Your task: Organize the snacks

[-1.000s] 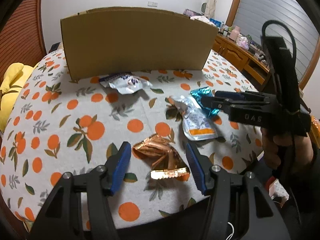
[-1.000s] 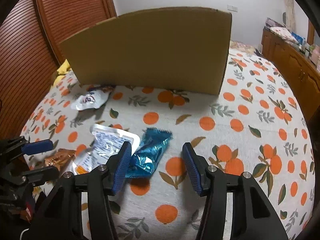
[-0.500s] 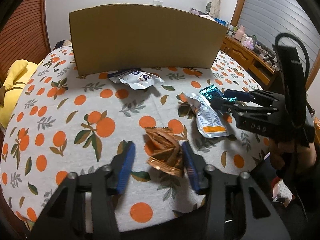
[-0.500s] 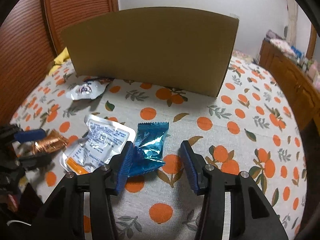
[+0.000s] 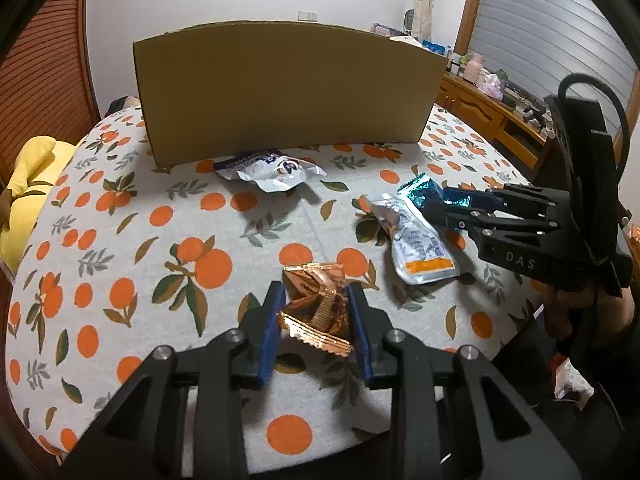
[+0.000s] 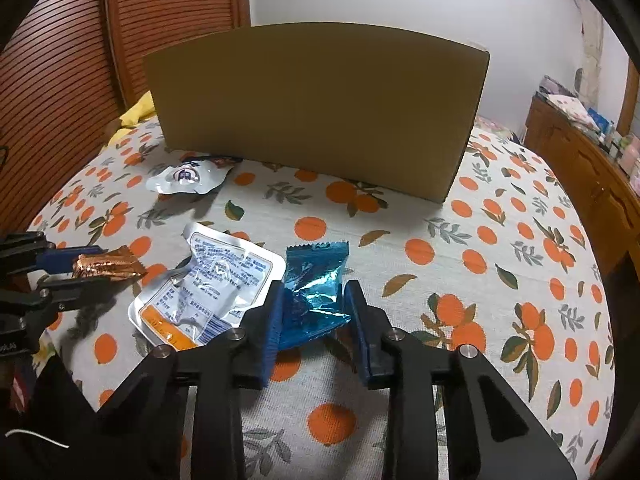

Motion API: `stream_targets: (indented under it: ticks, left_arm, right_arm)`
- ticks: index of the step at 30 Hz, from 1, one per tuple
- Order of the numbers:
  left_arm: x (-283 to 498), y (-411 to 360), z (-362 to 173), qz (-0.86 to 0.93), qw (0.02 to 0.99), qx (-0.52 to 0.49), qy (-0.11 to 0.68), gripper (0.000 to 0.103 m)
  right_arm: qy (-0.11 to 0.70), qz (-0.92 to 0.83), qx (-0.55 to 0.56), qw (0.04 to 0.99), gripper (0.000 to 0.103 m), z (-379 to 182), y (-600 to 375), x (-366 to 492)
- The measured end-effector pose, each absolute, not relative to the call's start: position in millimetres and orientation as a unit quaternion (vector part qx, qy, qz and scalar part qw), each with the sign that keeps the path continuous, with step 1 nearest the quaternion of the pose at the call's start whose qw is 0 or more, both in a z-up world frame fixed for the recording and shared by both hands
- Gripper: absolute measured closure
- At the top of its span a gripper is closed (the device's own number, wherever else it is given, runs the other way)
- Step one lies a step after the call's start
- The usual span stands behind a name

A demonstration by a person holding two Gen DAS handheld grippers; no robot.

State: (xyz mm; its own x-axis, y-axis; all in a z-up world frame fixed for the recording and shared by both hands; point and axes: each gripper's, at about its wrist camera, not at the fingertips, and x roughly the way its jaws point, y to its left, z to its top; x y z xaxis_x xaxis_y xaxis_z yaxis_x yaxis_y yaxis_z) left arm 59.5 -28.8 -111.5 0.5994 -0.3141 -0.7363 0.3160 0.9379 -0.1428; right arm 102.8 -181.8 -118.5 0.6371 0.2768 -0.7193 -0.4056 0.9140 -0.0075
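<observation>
Squeezing a crinkly copper packet (image 5: 316, 312) near the tabletop's (image 5: 120, 240) front edge, your left gripper (image 5: 316, 320) pinches it tight. Your right gripper (image 6: 314, 312) pinches a shiny blue packet (image 6: 316, 284) mid-table. Only the left view shows your hand (image 5: 568, 308).

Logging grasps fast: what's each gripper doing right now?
Left gripper: closed on the copper snack packet.
Right gripper: closed on the blue snack packet.

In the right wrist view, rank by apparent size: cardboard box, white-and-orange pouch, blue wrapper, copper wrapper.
1. cardboard box
2. white-and-orange pouch
3. blue wrapper, though nearness to the camera may inflate it
4. copper wrapper
</observation>
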Motion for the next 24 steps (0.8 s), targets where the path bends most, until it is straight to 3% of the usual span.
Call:
stream_targets:
  ticks: [24]
  left_arm:
    - [72.4,-33.5,-74.6,-0.197,0.908,-0.004,0.370,0.074]
  right_arm:
    - [0.350,0.184,-0.050,0.917,0.077,-96.0,-203.1,80.9]
